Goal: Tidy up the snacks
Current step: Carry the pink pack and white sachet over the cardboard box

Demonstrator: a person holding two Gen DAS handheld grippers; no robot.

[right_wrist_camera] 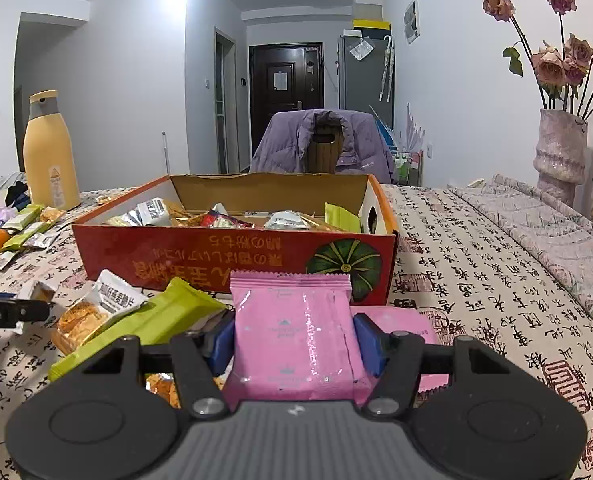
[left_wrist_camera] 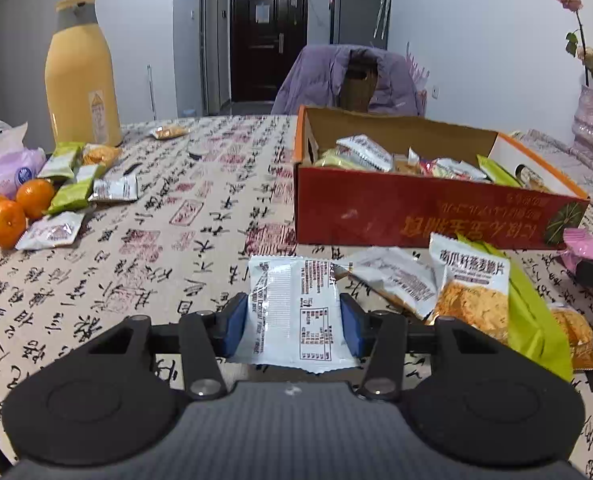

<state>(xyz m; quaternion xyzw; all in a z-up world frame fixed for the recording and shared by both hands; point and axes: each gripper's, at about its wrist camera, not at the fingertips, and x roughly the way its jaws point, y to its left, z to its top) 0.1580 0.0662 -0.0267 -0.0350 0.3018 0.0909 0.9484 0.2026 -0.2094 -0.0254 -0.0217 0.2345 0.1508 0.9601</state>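
My left gripper (left_wrist_camera: 293,328) is clamped on a white foil snack packet with black print (left_wrist_camera: 294,312), low in the frame's centre. My right gripper (right_wrist_camera: 294,344) grips a glossy pink snack packet (right_wrist_camera: 296,332) the same way, held upright. Behind both sits the red cardboard box with orange rim (right_wrist_camera: 200,252) (already holding assorted packets). More loose packets lie on the calligraphy-print counter (left_wrist_camera: 176,240), beside three oranges (left_wrist_camera: 12,212) at the left edge.
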